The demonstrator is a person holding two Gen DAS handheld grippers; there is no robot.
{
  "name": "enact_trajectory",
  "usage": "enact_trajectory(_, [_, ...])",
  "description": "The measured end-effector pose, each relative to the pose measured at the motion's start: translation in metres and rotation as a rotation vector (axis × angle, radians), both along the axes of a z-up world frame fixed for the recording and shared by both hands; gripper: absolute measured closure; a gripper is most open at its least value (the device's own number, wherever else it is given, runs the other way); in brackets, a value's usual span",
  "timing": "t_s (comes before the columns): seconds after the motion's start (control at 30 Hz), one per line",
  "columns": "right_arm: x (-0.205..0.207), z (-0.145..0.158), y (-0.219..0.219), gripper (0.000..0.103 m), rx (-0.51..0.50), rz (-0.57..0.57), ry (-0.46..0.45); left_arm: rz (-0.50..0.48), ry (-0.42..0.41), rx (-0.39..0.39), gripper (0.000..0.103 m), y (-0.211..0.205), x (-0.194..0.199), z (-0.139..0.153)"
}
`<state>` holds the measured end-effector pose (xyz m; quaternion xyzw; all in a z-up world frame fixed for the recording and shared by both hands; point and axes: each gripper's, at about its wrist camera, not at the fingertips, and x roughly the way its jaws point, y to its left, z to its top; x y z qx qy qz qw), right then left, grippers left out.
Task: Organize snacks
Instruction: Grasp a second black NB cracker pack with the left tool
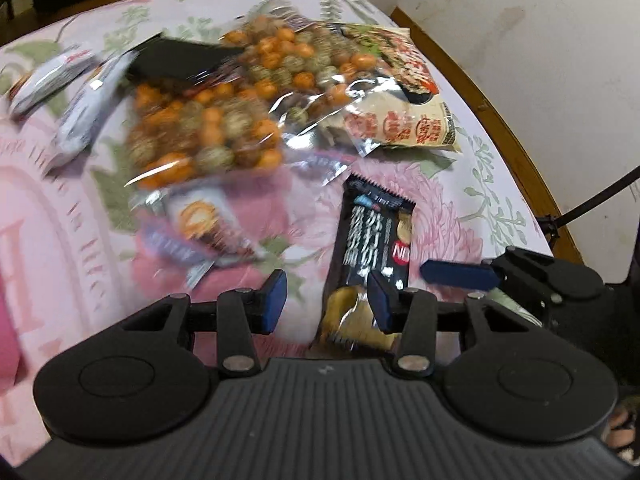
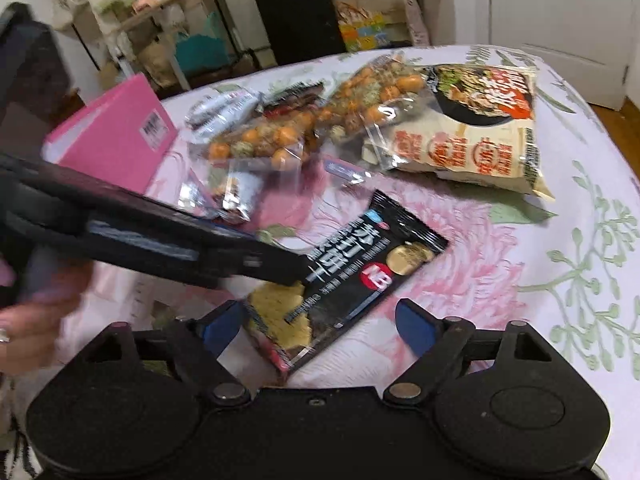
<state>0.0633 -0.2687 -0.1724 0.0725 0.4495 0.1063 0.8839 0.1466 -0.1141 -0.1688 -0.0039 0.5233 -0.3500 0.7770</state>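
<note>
A black cracker packet [image 2: 352, 276] is lying flat on the floral tablecloth [image 2: 560, 240], printed with large white Chinese characters and a red round badge whose white letters look like "NB", though the blur makes that uncertain. A golden cracker is pictured on its near end.

The right gripper [image 2: 320, 322] is sitting low with its blue pads spread wide, one on either side of the packet's near end, neither pad clearly touching it. The left gripper [image 1: 327, 300] is also standing open; its right pad [image 1: 380, 300] is lying over the same packet [image 1: 372, 256], while the other pad is over bare cloth. In the right view, the left gripper's black body is reaching across onto the packet's left edge.

Beyond the black packet, a cream noodle bag [image 2: 476, 120] is showing a bowl photo, red Chinese writing and three red round seals. Left of that bag, two clear bags of orange and green coated nuts [image 2: 320, 120] are lying together. Nearer the black packet, small foil-wrapped snacks [image 2: 236, 196] are lying, their print too blurred to read. Further left, a pink book [image 2: 116, 140] with a white barcode label is resting on the cloth.
</note>
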Motion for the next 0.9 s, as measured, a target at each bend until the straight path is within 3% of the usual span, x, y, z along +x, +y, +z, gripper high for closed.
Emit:
enact_trajectory(0.07, [0.002,-0.003,-0.001,0.013,0.018,0.003,-0.008,-0.029,0.011,-0.004,0.064,-0.009,0.002,-0.002])
enact_trajectory(0.17, [0.003,-0.006,0.0,0.011,0.022,0.007,-0.021,-0.061,0.105,-0.005,0.067,-0.02,0.006,-0.008])
enact_trajectory(0.33, [0.003,-0.008,0.008,0.01,-0.021,0.017,-0.047,-0.058,0.106,0.026,0.068,-0.027,0.003,-0.008])
enact_trajectory(0.53, [-0.002,-0.002,0.005,0.037,-0.037,-0.002,-0.077,-0.017,0.153,0.027,0.068,-0.022,0.0,-0.007])
enact_trajectory(0.9, [-0.004,0.025,0.019,0.037,-0.048,0.061,-0.028,0.066,0.239,0.023,0.068,-0.001,-0.013,0.012])
